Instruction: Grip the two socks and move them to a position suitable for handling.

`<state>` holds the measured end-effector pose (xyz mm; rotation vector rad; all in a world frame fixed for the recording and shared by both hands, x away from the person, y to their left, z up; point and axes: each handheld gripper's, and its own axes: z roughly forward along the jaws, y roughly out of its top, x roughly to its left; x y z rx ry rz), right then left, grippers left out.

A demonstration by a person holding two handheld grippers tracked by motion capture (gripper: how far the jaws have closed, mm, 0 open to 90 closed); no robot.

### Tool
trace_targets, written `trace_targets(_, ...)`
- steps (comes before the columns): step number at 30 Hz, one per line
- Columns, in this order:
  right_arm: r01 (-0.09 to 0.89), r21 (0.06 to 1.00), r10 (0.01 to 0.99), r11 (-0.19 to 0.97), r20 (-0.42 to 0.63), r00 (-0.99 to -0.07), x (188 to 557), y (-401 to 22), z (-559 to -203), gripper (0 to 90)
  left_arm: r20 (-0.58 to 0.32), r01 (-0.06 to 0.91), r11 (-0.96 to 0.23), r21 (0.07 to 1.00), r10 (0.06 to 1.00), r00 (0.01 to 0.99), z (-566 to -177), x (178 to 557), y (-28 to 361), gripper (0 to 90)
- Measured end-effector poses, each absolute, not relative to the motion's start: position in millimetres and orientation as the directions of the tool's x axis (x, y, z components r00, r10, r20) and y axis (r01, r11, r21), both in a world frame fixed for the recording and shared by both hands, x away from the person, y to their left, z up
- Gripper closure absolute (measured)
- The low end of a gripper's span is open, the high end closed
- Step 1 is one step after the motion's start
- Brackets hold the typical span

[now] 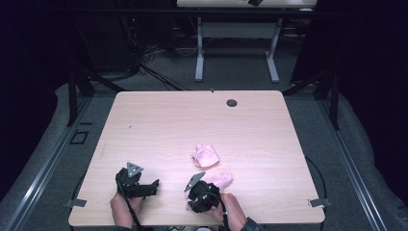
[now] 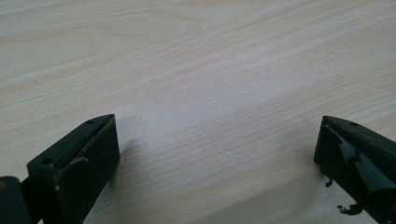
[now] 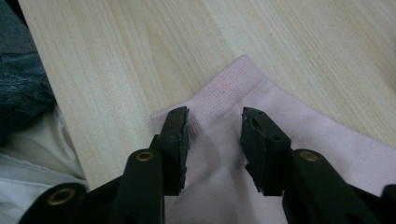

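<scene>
On my left, the left gripper rests low over the near part of the wooden table, held by the left hand that comes in from the bottom edge. In its own view its jaws stand wide apart and released, with bare wood grain between them and nothing touching the pads.

Moving right, the right gripper sits near the front edge, held by the right hand. Its tips are down on the nearer pink sock, which lies flat on the table just beside them. In the right gripper view I see the jaws set astride the sock close behind its ribbed cuff, one on each side of a small raised fold of cloth. A gap of pink fabric shows between the pads, so they are part closed but not clenched; I think the left pad brushes the cloth, though the angle makes that hard to judge.

A little farther up the table, a second pink sock lies crumpled, apart from both grippers. Beyond it, near the far edge, is a small round cable hole.
</scene>
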<state>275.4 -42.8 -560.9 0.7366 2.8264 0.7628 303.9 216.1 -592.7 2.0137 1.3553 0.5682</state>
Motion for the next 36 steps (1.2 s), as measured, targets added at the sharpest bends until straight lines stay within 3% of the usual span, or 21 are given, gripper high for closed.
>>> trace_targets(8,0.433,0.525,0.49,0.733,0.033,-0.871,279.7,-51.8,-562.0,82.7,0.003,0.652,-0.265,0.71,0.927,0.374,-592.6,303.9,216.1,0.0)
trace_targets(13,0.462,0.537,0.496,0.706,0.091,-0.864,286.9,-59.7,-562.6,83.7,0.004,0.651,-0.266,0.711,0.927,0.375,-592.6,303.9,216.1,0.0)
trace_targets(24,0.494,0.705,0.552,0.509,0.173,-0.816,291.4,-94.7,-525.7,83.8,0.007,0.649,-0.266,0.713,0.928,0.373,-592.4,303.7,215.3,0.1)
trace_targets(31,0.475,0.783,0.582,0.401,0.184,-0.793,296.2,-112.2,-497.8,83.7,-0.011,0.592,-0.249,0.767,0.916,0.401,-586.0,294.0,206.3,0.2)
trace_targets(36,0.473,0.812,0.614,0.341,0.188,-0.767,299.5,-119.9,-486.8,83.6,-0.012,0.535,-0.28,0.798,0.879,0.477,-576.7,282.8,179.4,0.3)
